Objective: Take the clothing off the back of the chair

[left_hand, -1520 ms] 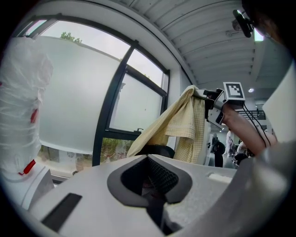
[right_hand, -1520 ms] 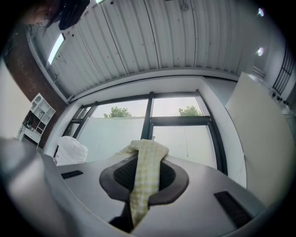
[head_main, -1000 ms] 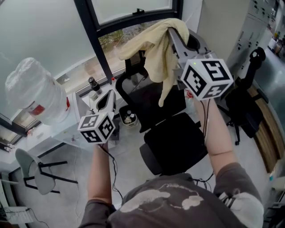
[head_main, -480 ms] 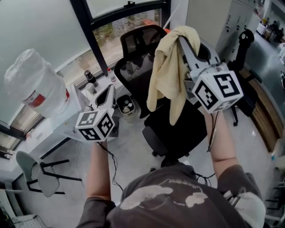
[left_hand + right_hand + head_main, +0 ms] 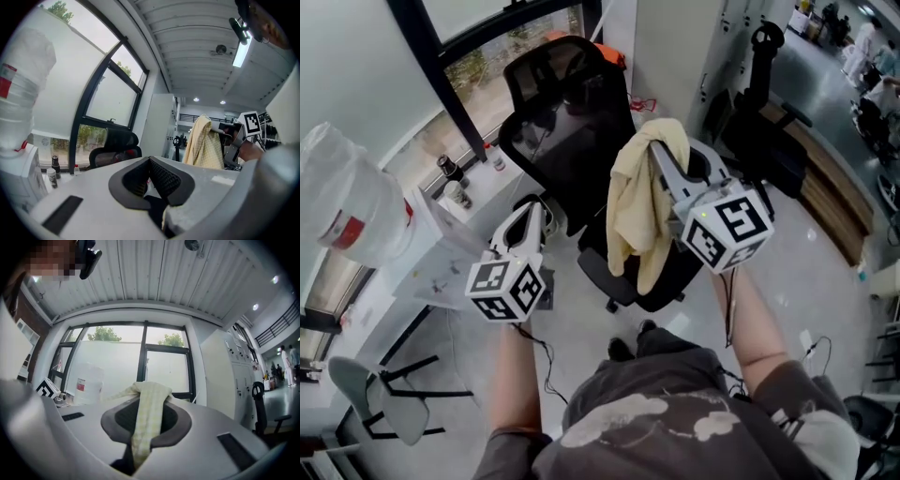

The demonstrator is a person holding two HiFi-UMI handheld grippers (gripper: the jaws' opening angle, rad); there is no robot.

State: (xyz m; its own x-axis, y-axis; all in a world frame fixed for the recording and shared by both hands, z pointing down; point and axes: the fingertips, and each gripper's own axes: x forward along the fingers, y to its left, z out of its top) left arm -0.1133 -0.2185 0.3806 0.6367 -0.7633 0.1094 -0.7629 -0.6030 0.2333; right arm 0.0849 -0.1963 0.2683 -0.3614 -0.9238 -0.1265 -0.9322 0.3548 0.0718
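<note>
A pale yellow checked piece of clothing (image 5: 636,208) hangs free in the air from my right gripper (image 5: 657,150), which is shut on it; the cloth (image 5: 147,414) drapes over the meeting jaws and down between them. It also shows in the left gripper view as a hanging fold (image 5: 202,146). The black mesh office chair (image 5: 562,122) stands behind and below, its back bare, apart from the clothing. My left gripper (image 5: 528,217) is lower left, level, its jaws together with nothing visible in them (image 5: 150,161).
A large clear water bottle (image 5: 342,197) stands at the left by a white desk (image 5: 441,272) with small bottles (image 5: 450,178). A second dark chair (image 5: 761,66) is at the right, a grey stool (image 5: 370,398) at the lower left. Window frame behind.
The clothing has come off the chair back and now hangs clear of it from the right gripper. Both grippers have drawn back from the chair and sunk lower.
</note>
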